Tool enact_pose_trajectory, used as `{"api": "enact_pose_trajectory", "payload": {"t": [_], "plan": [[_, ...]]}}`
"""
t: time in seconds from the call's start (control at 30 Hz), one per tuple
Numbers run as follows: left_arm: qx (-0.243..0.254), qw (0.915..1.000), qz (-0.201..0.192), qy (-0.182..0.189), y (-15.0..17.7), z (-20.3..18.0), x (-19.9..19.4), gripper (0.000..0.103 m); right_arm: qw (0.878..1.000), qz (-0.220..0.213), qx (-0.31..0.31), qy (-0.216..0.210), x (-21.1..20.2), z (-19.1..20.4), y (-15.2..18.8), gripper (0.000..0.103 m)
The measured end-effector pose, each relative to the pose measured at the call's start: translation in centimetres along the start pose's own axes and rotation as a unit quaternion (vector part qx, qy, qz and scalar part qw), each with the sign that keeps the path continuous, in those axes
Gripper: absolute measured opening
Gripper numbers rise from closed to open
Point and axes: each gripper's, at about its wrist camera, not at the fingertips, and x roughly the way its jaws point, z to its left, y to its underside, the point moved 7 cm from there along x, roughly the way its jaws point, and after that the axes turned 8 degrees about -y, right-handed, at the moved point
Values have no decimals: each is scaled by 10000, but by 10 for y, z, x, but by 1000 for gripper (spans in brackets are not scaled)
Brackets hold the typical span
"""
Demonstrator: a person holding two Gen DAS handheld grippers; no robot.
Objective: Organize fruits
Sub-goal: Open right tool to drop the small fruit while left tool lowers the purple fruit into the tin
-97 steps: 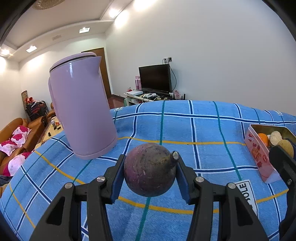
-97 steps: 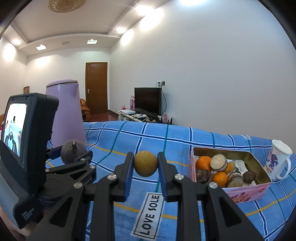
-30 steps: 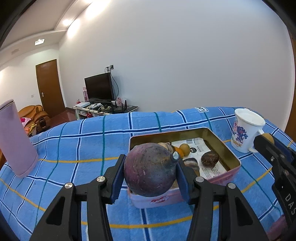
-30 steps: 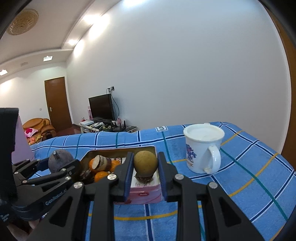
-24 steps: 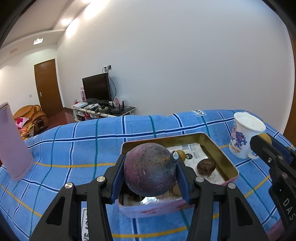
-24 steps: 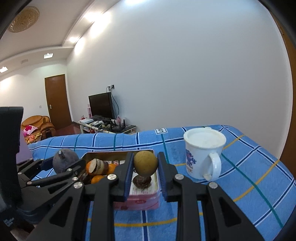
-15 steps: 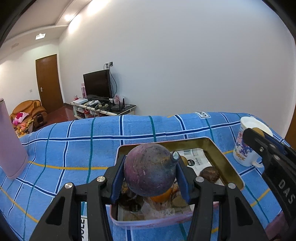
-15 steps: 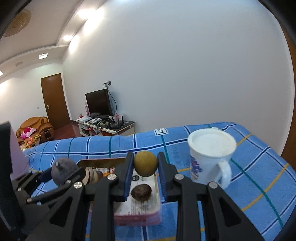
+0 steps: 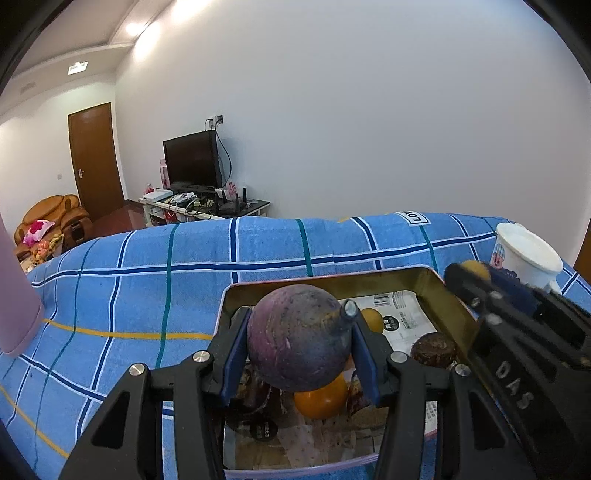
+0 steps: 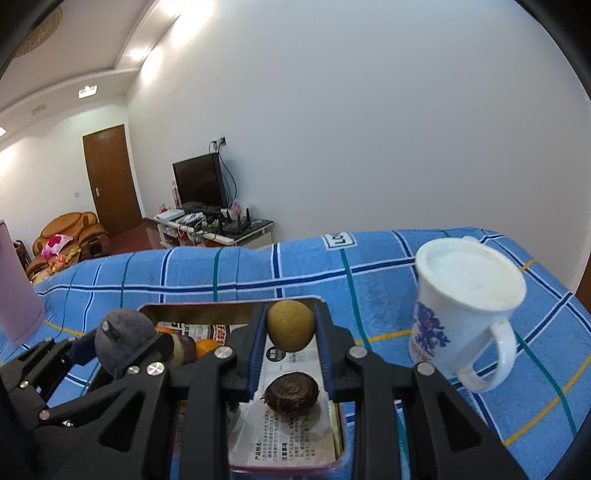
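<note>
1. Recessed ceiling lights [image 9: 135, 27] are glowing above and to the left of both grippers, washing bright patches onto the white wall [image 9: 369, 110].
2. The room is looking evenly and softly lit, with only faint shadows lying under the fruit ahead of the fingers.
3. Fisheye distortion is bending the blue checked cloth [image 10: 295, 266] into an arc, and dark vignetting is closing the corners.
4. The right gripper's tip [image 9: 476, 275] is smearing in the left wrist view; the white mug [image 10: 469, 295] is blurring slightly.
</note>
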Motion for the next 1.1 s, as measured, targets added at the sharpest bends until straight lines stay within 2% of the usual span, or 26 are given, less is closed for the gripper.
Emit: {"api": "enact_pose_trajectory", "payload": {"t": [0.17, 0.5, 0.8, 0.83, 0.93, 0.97, 1.0, 1.1], "plan": [[35, 9999, -107, 51, -3, 2, 4, 53, 9998, 190, -37, -87, 10, 0, 3, 29], [-49, 10000, 7, 62, -3, 8, 10, 53, 9975, 543, -10, -445, 26, 2, 8, 30], [-206, 9997, 91, 30, -1, 14, 11, 53, 9960, 532, -10, -721, 27, 8, 9, 31], [-213, 9997, 91, 24, -1, 14, 11, 53, 9962, 478, 13, -730, 25, 7, 8, 33], [-238, 9997, 103, 33, -1, 14, 11, 53, 9980, 173, 144, -584, 12, 0, 4, 55], [-224, 9997, 105, 35, -1, 14, 11, 53, 9985, 5, 233, -487, 5, -5, 1, 68], [-189, 9998, 95, 19, -1, 12, 11, 53, 9984, -142, 311, -443, -1, -7, -2, 76], [-73, 10000, 53, -35, -1, 8, 9, 53, 9961, -627, 545, -303, -20, -16, -12, 78]]}}
